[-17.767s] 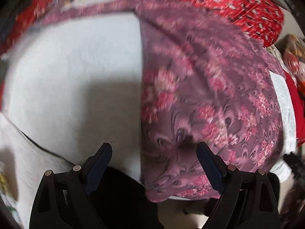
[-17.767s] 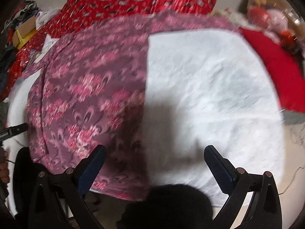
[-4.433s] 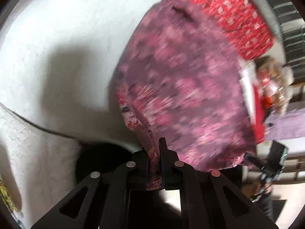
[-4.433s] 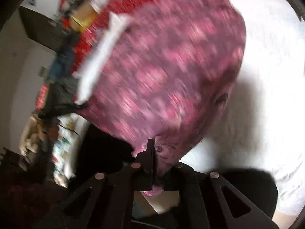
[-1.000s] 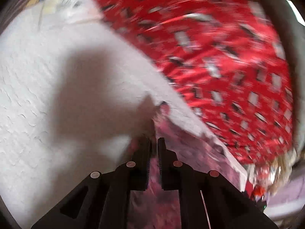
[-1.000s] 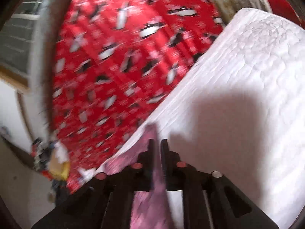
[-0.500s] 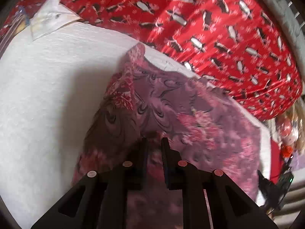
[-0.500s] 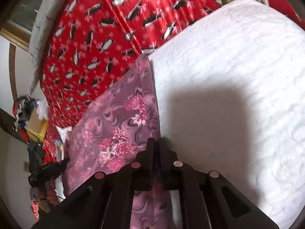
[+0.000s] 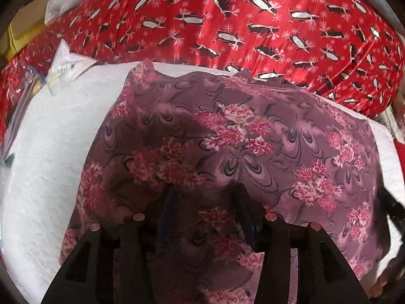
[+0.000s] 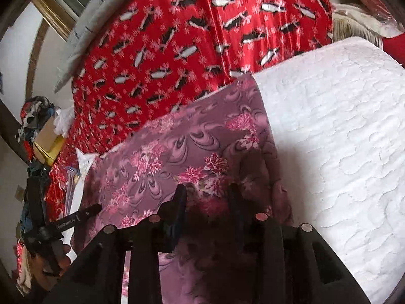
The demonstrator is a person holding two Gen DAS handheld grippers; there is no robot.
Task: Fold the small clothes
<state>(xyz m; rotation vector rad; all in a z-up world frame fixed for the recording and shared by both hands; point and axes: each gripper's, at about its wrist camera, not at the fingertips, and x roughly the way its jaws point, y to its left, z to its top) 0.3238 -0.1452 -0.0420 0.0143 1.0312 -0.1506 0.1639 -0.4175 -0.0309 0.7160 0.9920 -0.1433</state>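
A mauve garment with pink flower print point(image 9: 240, 136) lies folded over on a white quilted pad point(image 9: 50, 152); it also shows in the right wrist view point(image 10: 192, 147). My left gripper point(image 9: 205, 190) is open just above the garment's near part, holding nothing. My right gripper point(image 10: 206, 188) is open over the garment's right side, close to its right edge, holding nothing. The garment's far edge lies along the pad's far edge.
A red cloth with black-and-white print point(image 9: 253, 25) hangs behind the pad, also in the right wrist view point(image 10: 177, 38). Papers and plastic bags point(image 9: 63, 63) lie at the far left. The white pad point(image 10: 341, 139) stretches right of the garment. The other gripper point(image 10: 50, 225) shows at left.
Both grippers opened and let go of the garment, which now lies folded on the pad. Both have drawn back a little from its far edge.
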